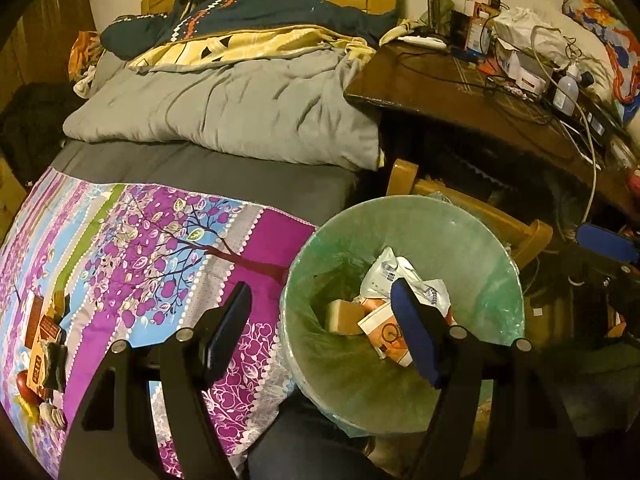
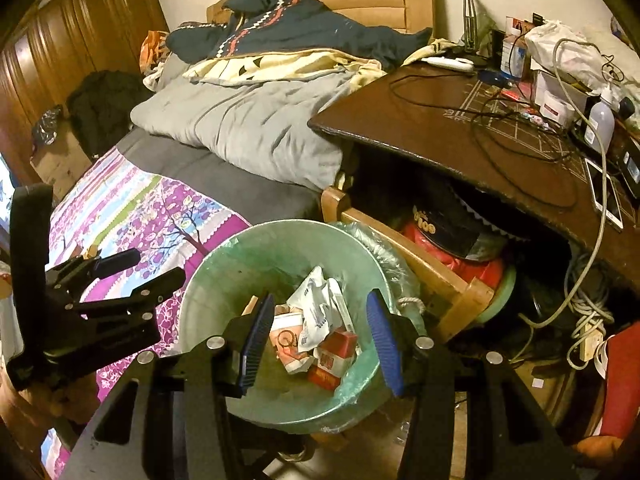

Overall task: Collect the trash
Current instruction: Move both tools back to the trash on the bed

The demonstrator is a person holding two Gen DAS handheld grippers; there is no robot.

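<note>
A pale green trash bin (image 1: 472, 240) (image 2: 208, 292) with a plastic liner stands between the bed and the desk. It holds crumpled white wrappers (image 1: 404, 276) (image 2: 320, 304), an orange-and-white carton (image 1: 384, 332) (image 2: 288, 340), a red box (image 2: 334, 360) and a tan block (image 1: 346, 316). My left gripper (image 1: 320, 336) is open and empty, straddling the bin's left rim and the bed edge; it also shows in the right wrist view (image 2: 132, 272). My right gripper (image 2: 320, 340) is open and empty directly above the bin. More trash (image 1: 44, 344), an orange box and wrappers, lies on the bedspread at the far left.
The bed has a purple floral spread (image 1: 168, 248), a grey duvet (image 1: 240, 108) and dark clothing. A dark desk (image 2: 460, 132) cluttered with cables, bottles, boxes and a phone overhangs on the right. A wooden chair (image 2: 440, 272) stands behind the bin. Cables and a power strip (image 2: 588, 340) lie below.
</note>
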